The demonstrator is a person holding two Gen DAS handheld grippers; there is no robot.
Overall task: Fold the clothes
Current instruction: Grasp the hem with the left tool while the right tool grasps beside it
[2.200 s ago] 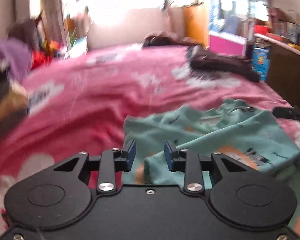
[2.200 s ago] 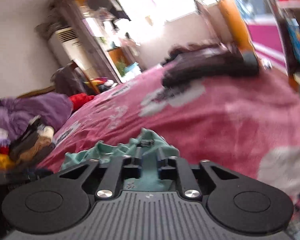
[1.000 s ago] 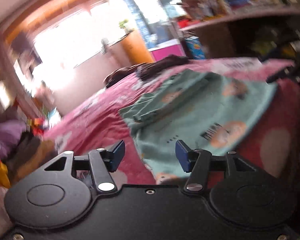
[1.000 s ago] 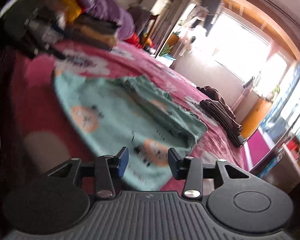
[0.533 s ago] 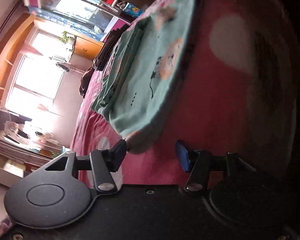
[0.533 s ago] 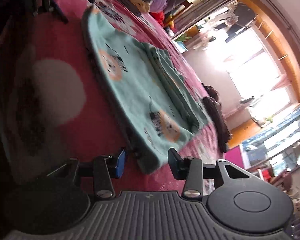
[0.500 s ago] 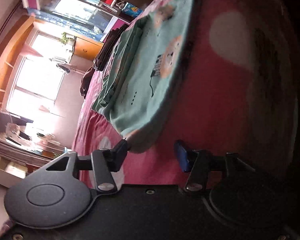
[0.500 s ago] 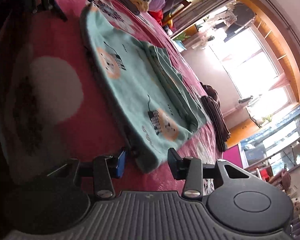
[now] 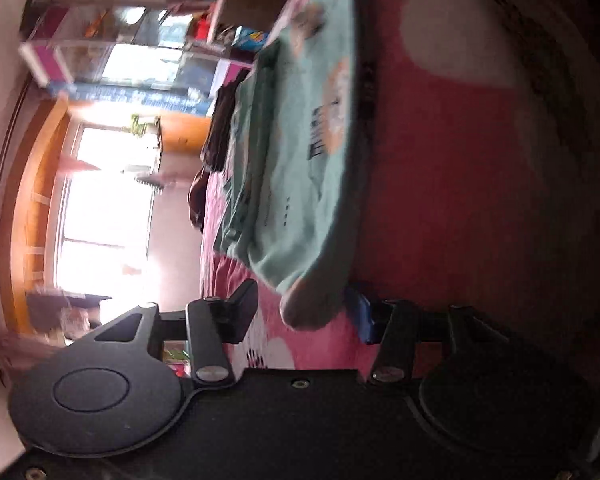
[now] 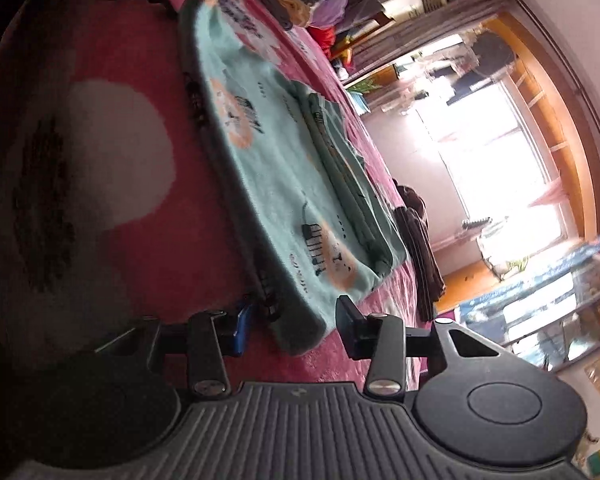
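Shirt (image 9: 296, 168) lies flat on the bedspread (image 9: 440, 184); left gripper (image 9: 304, 316) and right gripper (image 10: 292, 326) gape around its corners, unclamped

Soft matt teal cloth garment (image 9: 296, 152) lies on a fuzzy pink fabric bedspread (image 9: 440, 168); gripper bodies look matt black plastic.

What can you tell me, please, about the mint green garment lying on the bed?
The mint green garment is soft knit fabric printed with orange cartoon animals and small dark lettering. It lies spread flat on the pink bedspread, with one part folded into a narrow band along its far side. The open left gripper and open right gripper each straddle a near corner without clamping it.
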